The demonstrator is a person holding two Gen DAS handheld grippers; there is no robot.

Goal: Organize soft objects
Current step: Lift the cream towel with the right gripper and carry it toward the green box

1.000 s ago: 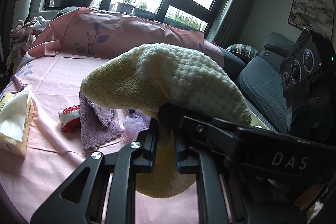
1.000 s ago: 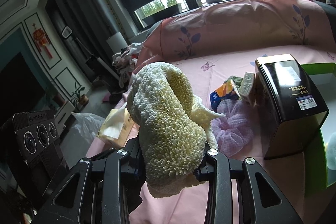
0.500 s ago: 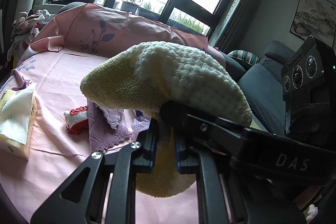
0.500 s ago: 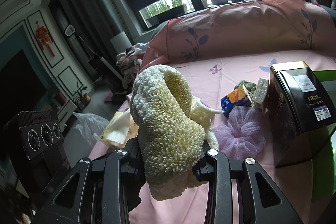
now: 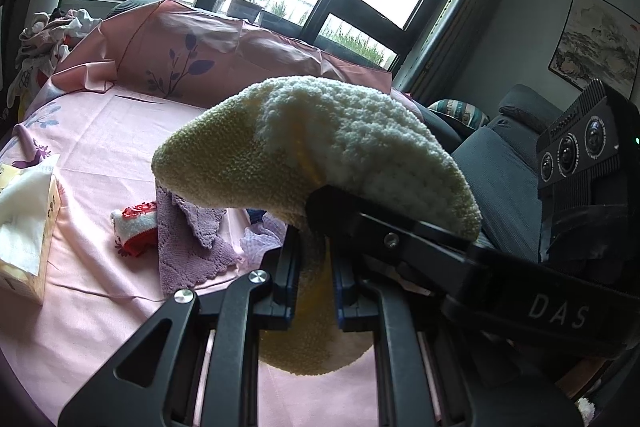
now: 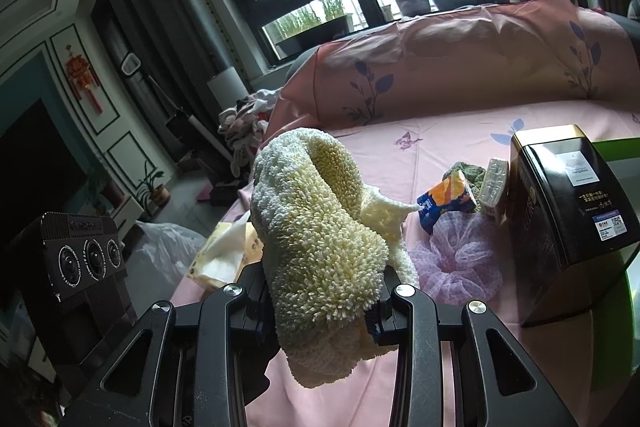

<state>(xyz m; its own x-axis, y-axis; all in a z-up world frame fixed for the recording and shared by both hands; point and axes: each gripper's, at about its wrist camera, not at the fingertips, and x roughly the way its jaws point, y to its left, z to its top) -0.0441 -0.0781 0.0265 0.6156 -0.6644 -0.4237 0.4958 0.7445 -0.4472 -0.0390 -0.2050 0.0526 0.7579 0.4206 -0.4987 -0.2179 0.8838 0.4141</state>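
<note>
— See that? Both sets of tongs have hold of the same fluffy yellow-and-cream knit sock (image 5: 316, 151), held up off the pink-sheeted desk (image 5: 104, 155). The left tongs (image 5: 314, 275) are pinched tight on a hanging fold of it, and the right tongs (image 6: 320, 311) are clamped around the thick pile side.

— So what worries you?

— The grip. That sock is bulky and slack; most of it flops over the top of the fingers rather than sitting between them. If the two hands pull apart unevenly, I'd guess it stretches and slides out of one pair, then swings off the other.

— And lands where?

— Probably on the clutter below. From the left camera there's a purple knit cloth (image 5: 188, 247) and a red-and-white sock (image 5: 134, 225) at about nine o'clock of the tongs, with a tissue box (image 5: 26, 223) further out the same way. From the right camera, a lilac mesh scrunchie (image 6: 456, 259) sits at three o'clock, just beside a black tin (image 6: 568, 215), and a blue-and-orange tissue packet (image 6: 446, 203) at about two.

— Could the sock catch on something?

— The loops could snag on the tin's corner if it's carried low toward that side. The draped bulk also hides the drop spot from both cameras.
</note>
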